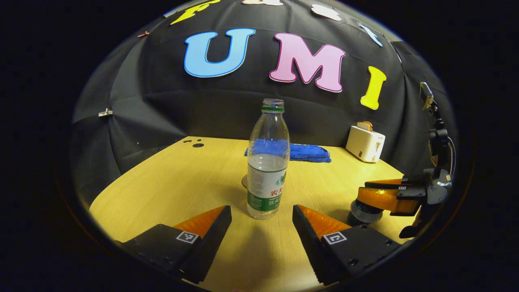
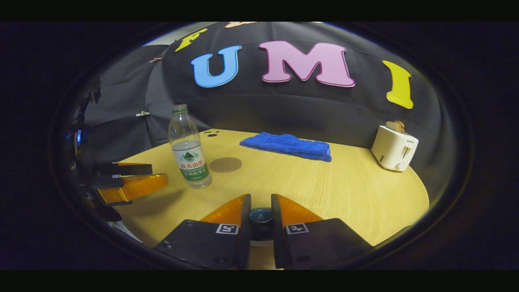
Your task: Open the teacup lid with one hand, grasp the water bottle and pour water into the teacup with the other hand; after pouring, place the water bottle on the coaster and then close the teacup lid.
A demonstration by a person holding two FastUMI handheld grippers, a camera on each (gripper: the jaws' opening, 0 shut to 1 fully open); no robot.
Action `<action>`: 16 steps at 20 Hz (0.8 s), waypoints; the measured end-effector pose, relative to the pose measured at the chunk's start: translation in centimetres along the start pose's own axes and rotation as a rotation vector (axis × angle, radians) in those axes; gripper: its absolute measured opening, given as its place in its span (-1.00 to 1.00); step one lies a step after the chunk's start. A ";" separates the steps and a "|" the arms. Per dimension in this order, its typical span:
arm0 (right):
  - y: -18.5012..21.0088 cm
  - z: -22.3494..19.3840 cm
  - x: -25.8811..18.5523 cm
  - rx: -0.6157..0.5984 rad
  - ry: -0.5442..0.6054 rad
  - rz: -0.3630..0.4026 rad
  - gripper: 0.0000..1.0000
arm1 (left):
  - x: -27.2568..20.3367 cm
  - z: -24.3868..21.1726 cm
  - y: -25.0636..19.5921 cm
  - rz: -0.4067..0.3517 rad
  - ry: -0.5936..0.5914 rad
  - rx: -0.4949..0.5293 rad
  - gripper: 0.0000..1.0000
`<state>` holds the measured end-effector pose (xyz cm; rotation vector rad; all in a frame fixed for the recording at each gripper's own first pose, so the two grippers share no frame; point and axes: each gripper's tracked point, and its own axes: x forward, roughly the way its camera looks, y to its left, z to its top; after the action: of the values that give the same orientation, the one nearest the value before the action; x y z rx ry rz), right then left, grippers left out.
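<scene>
A clear, capless water bottle (image 1: 267,162), about half full with a green label, stands upright on the wooden table (image 1: 170,182). My left gripper (image 1: 261,211) is open, its fingertips flanking the bottle's base with a gap on each side. A round brown coaster (image 2: 225,164) lies just behind the bottle (image 2: 189,150). My right gripper (image 2: 260,205) is shut on the dark lid knob (image 2: 260,215) of the teacup. In the left gripper view, the right gripper (image 1: 363,190) sits over the grey teacup (image 1: 365,213). I cannot tell whether the lid is lifted.
A folded blue towel (image 2: 288,146) lies at the back of the table. A white toaster (image 2: 394,152) with bread in it stands at the back right. The left gripper (image 2: 160,174) reaches in from the left of the right gripper view.
</scene>
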<state>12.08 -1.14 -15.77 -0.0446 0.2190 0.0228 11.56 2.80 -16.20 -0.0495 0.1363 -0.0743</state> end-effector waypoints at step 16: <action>-5.9 1.0 -3.0 0.056 -0.016 -0.145 -0.47 | 11.3 3.0 -1.6 -0.062 -0.126 0.096 0.91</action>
<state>9.55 -7.08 -13.87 -0.0044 0.1996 -0.1273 23.04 0.41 -14.64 0.0376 0.0048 -0.1394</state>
